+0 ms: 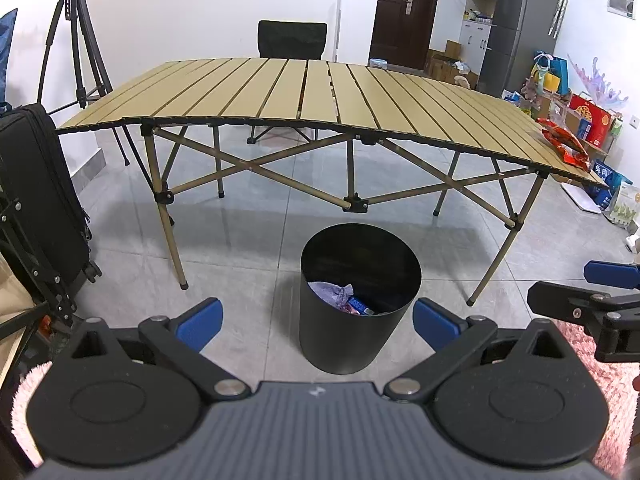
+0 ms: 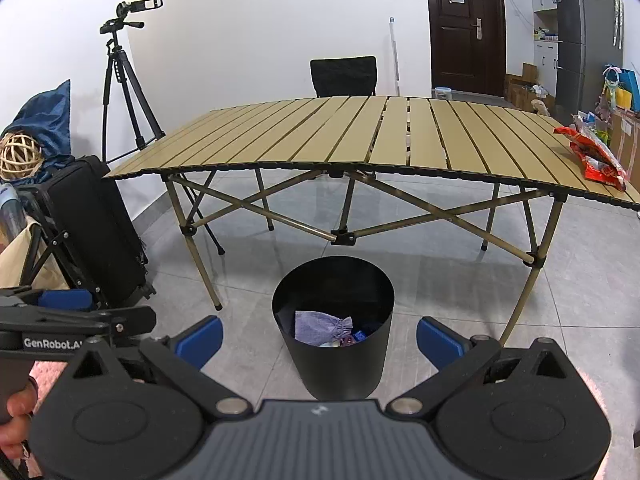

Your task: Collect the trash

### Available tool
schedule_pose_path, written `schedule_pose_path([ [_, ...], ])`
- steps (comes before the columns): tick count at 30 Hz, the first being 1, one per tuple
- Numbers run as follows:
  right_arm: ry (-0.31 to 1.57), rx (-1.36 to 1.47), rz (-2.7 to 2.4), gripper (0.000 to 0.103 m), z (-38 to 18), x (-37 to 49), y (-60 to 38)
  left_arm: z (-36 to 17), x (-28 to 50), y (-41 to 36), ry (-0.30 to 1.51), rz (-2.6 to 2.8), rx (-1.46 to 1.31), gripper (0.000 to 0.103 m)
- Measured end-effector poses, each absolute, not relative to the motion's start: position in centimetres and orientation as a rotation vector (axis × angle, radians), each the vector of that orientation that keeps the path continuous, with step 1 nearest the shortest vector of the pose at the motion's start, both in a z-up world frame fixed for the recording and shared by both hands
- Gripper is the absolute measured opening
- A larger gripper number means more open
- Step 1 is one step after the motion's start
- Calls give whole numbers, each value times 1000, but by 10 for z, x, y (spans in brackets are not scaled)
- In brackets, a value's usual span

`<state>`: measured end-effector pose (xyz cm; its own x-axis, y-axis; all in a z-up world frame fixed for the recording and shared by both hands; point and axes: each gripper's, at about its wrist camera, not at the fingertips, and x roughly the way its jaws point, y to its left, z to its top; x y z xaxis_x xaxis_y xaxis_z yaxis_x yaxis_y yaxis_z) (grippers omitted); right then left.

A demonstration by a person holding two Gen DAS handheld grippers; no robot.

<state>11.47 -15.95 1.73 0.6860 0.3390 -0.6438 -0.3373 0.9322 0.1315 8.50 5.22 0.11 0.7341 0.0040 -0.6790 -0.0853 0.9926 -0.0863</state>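
Observation:
A black round bin (image 1: 360, 300) (image 2: 334, 326) stands on the floor in front of the folding table, holding a purple crumpled cloth (image 2: 320, 326) and small wrappers. A red snack bag (image 1: 566, 142) (image 2: 596, 154) lies at the right end of the slatted table (image 1: 280, 92) (image 2: 360, 132). My left gripper (image 1: 318, 322) is open and empty, held just short of the bin. My right gripper (image 2: 320, 338) is open too, with nothing between its blue pads. The right gripper also shows at the right edge of the left wrist view (image 1: 584, 292).
A black suitcase (image 1: 36, 196) (image 2: 96, 228) and a tripod (image 2: 124, 76) stand at the left. A black chair (image 2: 344, 76) sits behind the table. Boxes and bags (image 1: 588, 120) crowd the right wall near a fridge (image 2: 584, 36). A hand (image 2: 16, 420) holds the left gripper.

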Motion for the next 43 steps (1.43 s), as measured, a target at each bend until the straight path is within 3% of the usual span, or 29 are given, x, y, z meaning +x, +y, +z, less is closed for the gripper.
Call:
schedule_pose_path([
  [43, 724, -17, 406, 103, 22, 115, -159, 6, 83, 49, 741, 36, -104, 103],
])
